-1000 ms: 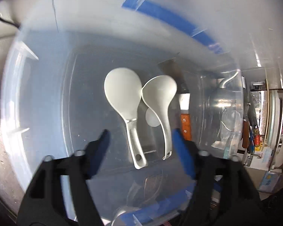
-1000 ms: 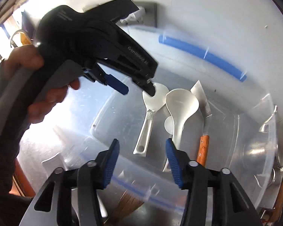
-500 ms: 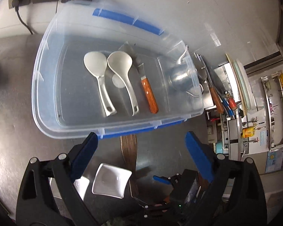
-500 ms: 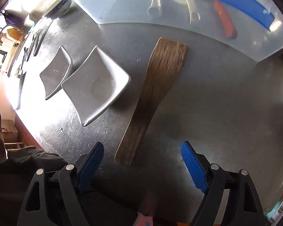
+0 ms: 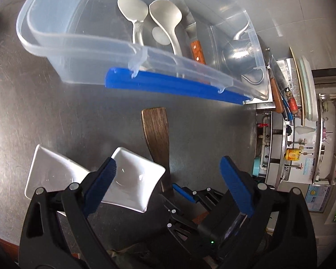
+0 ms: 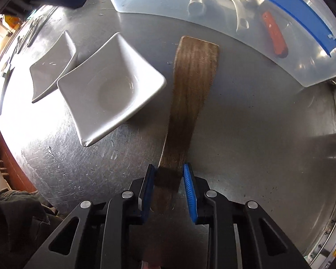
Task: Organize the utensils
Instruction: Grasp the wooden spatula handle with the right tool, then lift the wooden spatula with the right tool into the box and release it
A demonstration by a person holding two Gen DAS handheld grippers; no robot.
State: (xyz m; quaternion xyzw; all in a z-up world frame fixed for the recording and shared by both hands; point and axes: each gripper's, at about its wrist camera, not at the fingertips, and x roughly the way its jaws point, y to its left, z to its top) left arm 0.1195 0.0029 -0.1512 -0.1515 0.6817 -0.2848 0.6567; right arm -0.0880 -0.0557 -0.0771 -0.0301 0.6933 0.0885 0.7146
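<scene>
A dark wooden spatula lies flat on the steel table, blade toward a clear plastic bin. My right gripper points straight down over its handle end. The jaws are closing, and both blue pads touch the handle's sides. In the left wrist view the spatula lies just in front of the bin, which holds two white rice spoons and a scraper with a wooden handle. My left gripper hangs open above the table, empty. The right gripper shows below it.
Two white square dishes sit left of the spatula, the nearer one almost touching it. A metal ladle bowl lies behind the bin's right end. Racks with plates and tools stand at the right.
My left gripper has drawn back from over the bin to above the table. My right gripper came down from the bin to the spatula and closed from wide open around its handle.
</scene>
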